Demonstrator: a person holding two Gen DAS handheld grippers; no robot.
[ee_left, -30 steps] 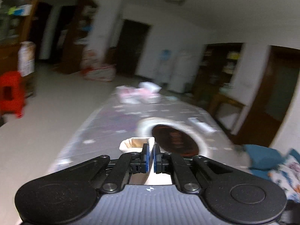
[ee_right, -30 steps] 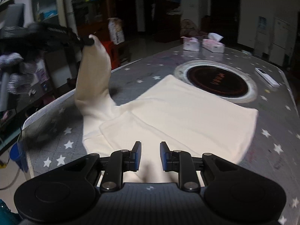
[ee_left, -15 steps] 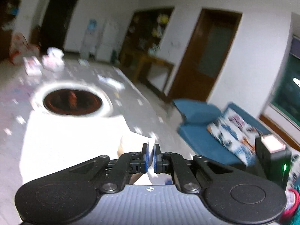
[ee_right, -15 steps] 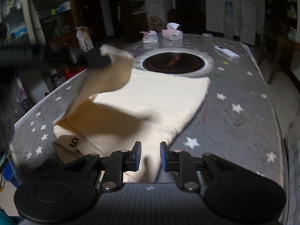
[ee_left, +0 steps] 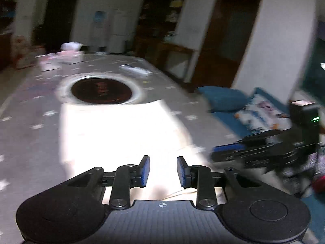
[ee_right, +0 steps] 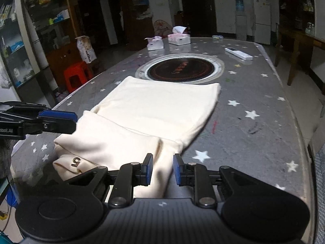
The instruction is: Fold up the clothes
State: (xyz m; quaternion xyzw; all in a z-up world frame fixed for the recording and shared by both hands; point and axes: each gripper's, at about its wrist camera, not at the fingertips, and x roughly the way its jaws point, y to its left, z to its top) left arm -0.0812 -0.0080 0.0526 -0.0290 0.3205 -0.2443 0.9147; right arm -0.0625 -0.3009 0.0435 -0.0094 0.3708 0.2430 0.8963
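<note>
the left gripper point(ee_left: 163, 171) hangs over the near end of the cream garment point(ee_left: 121, 130), its blue-padded jaws apart; they have just been opening, and no fold of cloth is caught between them, only the pale fabric lying underneath. in the right wrist view the same tool shows at the left edge, its blue pad just beside the folded-over sleeve part of the garment point(ee_right: 154, 109). the right gripper point(ee_right: 163, 171) hovers low over the near corner of the cloth with a narrow gap between its pads; the fabric runs below that gap, and the pads do not press on it.

the garment lies flat on the grey star-printed table point(ee_right: 254, 105), folded into a long rectangle, with a second layer doubled over at the near end and a small dark "5" mark point(ee_right: 76, 160) on the near left corner. its far edge reaches the rim of the round dark cooktop point(ee_right: 179, 69) set into the table. beyond that sit two tissue boxes point(ee_right: 178, 38) and a white remote point(ee_right: 238, 53). a red stool point(ee_right: 77, 75) stands on the floor to the left of the table.
</note>
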